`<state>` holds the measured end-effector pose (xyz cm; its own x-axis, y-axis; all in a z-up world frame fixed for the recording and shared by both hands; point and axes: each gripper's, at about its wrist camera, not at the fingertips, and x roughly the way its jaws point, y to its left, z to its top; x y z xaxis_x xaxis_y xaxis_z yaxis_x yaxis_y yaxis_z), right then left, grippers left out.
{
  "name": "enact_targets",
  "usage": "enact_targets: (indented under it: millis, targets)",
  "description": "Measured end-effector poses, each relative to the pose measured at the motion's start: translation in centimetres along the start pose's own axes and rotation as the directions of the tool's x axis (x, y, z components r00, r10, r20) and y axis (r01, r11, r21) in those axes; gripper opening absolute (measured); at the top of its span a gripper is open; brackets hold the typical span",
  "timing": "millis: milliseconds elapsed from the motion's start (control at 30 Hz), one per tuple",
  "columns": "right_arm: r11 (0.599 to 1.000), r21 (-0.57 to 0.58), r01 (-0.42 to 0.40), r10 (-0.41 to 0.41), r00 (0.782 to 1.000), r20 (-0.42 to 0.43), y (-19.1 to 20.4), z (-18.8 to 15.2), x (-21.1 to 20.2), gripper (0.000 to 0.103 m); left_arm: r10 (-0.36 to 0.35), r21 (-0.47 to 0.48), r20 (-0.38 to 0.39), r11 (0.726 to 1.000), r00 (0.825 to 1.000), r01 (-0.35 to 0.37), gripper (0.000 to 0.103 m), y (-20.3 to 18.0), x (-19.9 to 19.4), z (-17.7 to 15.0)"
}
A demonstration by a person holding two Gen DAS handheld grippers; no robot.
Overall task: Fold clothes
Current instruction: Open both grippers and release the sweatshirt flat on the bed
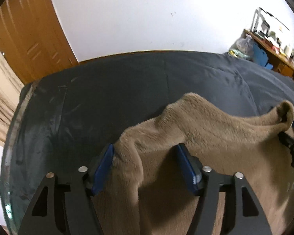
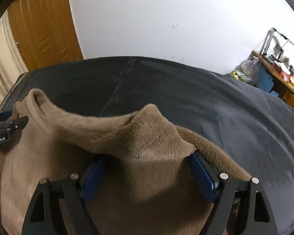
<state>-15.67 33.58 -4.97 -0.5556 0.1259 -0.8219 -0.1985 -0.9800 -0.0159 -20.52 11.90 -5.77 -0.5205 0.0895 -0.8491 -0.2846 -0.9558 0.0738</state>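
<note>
A tan fleece garment (image 1: 196,129) lies bunched on a dark grey bed (image 1: 107,90). My left gripper (image 1: 145,150) stands open, its blue pads wide apart, with a fold of the fleece draped between and over them. My right gripper (image 2: 149,156) is also open, and the fleece (image 2: 143,137) humps up over both fingertips. In the left wrist view the right gripper (image 1: 290,137) shows at the right edge under a raised fleece corner. In the right wrist view the left gripper (image 2: 15,125) shows at the left edge beside another raised corner.
The bed (image 2: 215,101) stretches ahead to a white wall. A wooden door (image 1: 29,39) and beige curtain (image 1: 0,90) stand at the left. A cluttered wooden desk (image 2: 280,78) with bags stands at the far right.
</note>
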Motion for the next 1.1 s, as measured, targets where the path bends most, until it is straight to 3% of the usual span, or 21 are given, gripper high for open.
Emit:
enact_targets:
  millis: [300, 467, 600, 667, 800, 933, 1100]
  targets:
    - [1.000, -0.003, 0.026, -0.026, 0.999, 0.026, 1.7, -1.1, 0.6, 0.090, -0.171, -0.144, -0.059, 0.976, 0.983, 0.161, 0.082, 4.7, -0.6, -0.4]
    - [1.000, 0.000, 0.022, -0.022, 0.999, 0.030, 1.1, -0.9, 0.9, 0.090, -0.180, -0.108, -0.019, 0.978, 0.983, 0.177, 0.082, 8.4, -5.5, -2.8]
    - [1.000, 0.010, 0.002, -0.003, 0.999, 0.041, 0.8, -1.0, 0.4, 0.090, -0.190, -0.067, -0.039, 0.980, 0.981, 0.187, 0.082, 11.3, -9.0, -7.3]
    - [0.999, 0.027, -0.018, 0.016, 0.999, 0.049, 0.8, -1.5, -0.7, 0.090, -0.203, -0.056, -0.052, 0.978, 0.978, 0.200, 0.082, 12.1, -9.8, -9.3]
    - [0.987, 0.076, -0.144, 0.137, 0.987, 0.087, 1.2, -3.4, -5.4, 0.090, -0.202, -0.036, -0.073, 0.979, 0.977, 0.199, 0.082, 14.2, -11.6, -14.5]
    - [0.981, 0.015, -0.194, 0.191, 0.975, 0.117, 3.3, -6.4, -9.8, 0.090, -0.232, -0.071, -0.057, 0.971, 0.971, 0.228, 0.082, 15.6, -12.7, -18.0]
    - [0.975, -0.059, -0.212, 0.218, 0.967, 0.130, 6.2, -10.9, -13.5, 0.090, -0.342, -0.063, -0.048, 0.939, 0.939, 0.338, 0.084, 14.7, -13.8, -21.1]
